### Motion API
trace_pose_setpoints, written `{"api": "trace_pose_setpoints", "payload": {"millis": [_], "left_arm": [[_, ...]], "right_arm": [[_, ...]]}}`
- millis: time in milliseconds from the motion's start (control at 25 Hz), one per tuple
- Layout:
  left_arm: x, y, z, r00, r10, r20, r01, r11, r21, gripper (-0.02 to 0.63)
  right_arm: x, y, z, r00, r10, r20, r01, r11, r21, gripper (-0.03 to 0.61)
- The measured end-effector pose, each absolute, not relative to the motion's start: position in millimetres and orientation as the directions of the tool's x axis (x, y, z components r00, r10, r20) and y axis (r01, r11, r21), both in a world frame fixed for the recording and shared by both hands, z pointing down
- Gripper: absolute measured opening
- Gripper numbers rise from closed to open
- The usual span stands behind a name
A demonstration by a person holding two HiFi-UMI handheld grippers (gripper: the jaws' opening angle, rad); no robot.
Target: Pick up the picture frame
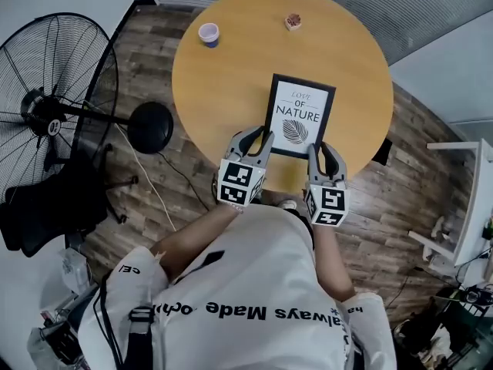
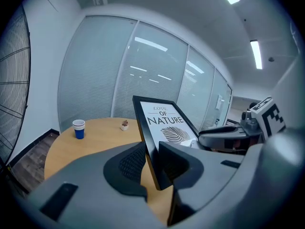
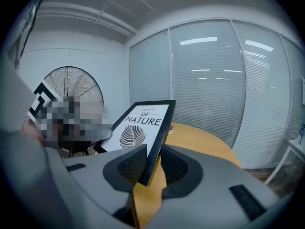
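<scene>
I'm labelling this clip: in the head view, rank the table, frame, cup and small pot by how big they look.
1. table
2. frame, held up nearer the camera, which enlarges it
3. cup and pot: about alike, the cup perhaps slightly bigger

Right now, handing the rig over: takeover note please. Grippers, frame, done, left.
Left gripper: shut on the picture frame at its near-left corner.
Right gripper: shut on the near-right corner.
Frame: held by both over the round table, print up, far edge tilted up; looks clear of the tabletop.
Far side of table: cup and a small brown item.
Done: grasp, and apparently the lift.
Left: probably just hold it steady with both grips matched.
</scene>
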State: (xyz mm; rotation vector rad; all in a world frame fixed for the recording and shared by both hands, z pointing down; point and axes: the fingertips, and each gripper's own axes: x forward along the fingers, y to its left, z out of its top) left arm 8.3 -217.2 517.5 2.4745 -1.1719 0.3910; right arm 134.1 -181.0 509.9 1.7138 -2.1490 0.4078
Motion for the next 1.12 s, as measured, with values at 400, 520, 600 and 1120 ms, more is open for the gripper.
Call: {"api": "trace_pose_setpoints", "payload": {"millis": [400,520,600,1120], "left_arm": [[6,-216,467,0.622,-0.717,0.314,-0.782,-0.594,0.190,0.101],[5,-214,452,0.625,-0.726,0.287,-0.780,-0.598,0.185,0.101],[4,-211,441,0.625,-0.732,0.270,-0.780,-0.599,0.182,0.101],[-4,-202,391,0.639,-0.750,0.169,-0.769,-0.617,0.169,0.101]], "right_arm": [[133,-180,458,-0.190,-0.914,0.357,-0.977,0.213,0.024,0.103],[132,-178,443,-0.187,-0.926,0.329,-0.977,0.212,0.040,0.103],[130,-175,433,-0.185,-0.932,0.312,-0.977,0.209,0.045,0.103],[121,-164,379,-0.181,-0.960,0.212,-0.975,0.203,0.086,0.103]]}}
